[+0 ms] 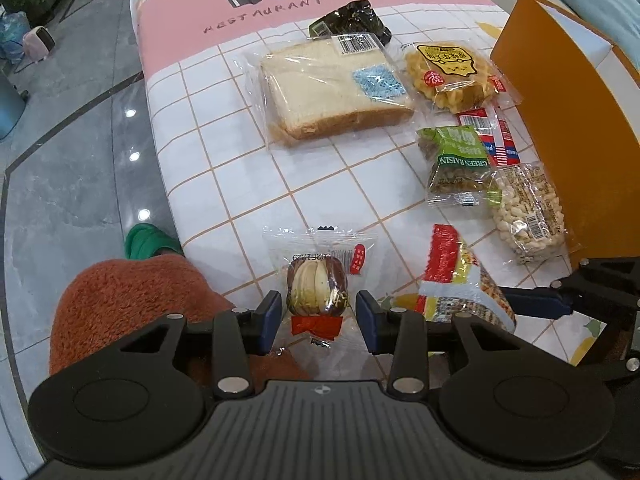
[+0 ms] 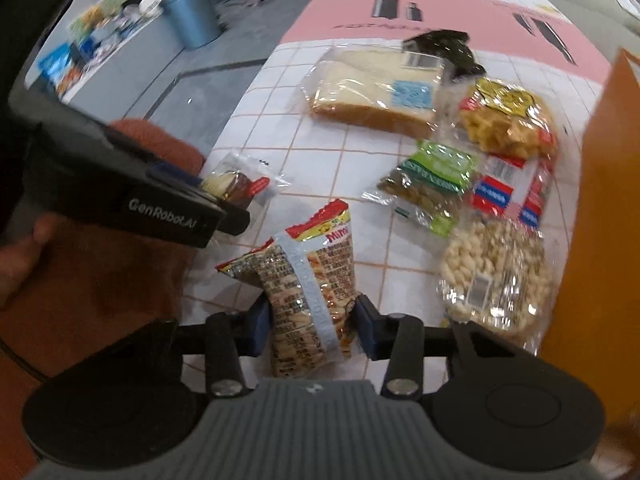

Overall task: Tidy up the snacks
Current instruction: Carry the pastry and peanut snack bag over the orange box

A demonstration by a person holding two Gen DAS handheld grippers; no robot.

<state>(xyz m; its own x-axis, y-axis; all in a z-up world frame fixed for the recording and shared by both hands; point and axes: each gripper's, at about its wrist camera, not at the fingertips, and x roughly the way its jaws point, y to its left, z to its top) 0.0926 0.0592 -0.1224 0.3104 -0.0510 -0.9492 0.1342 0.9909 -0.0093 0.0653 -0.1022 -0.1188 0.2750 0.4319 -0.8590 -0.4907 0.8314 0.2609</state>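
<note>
My left gripper (image 1: 319, 320) is shut on a clear-wrapped brown pastry (image 1: 318, 288) near the table's front edge. The blue pads sit on either side of its wrapper. The same pastry (image 2: 232, 182) shows at the tip of that gripper in the right wrist view. My right gripper (image 2: 312, 324) is shut on a red-topped snack packet (image 2: 308, 280), which crumples between the pads. In the left wrist view this packet (image 1: 452, 280) lies just right of the pastry, with the right gripper's finger (image 1: 552, 300) beside it.
Bagged bread (image 1: 332, 88), a waffle pack (image 1: 452, 76), green raisins (image 1: 460, 164), a red-and-blue packet (image 1: 496, 136), a puffed-grain bar (image 1: 528, 212) and a dark packet (image 1: 352, 20) lie on the tiled cloth (image 1: 224, 168). An orange box (image 1: 572, 120) stands at the right. The table edge drops to the floor on the left.
</note>
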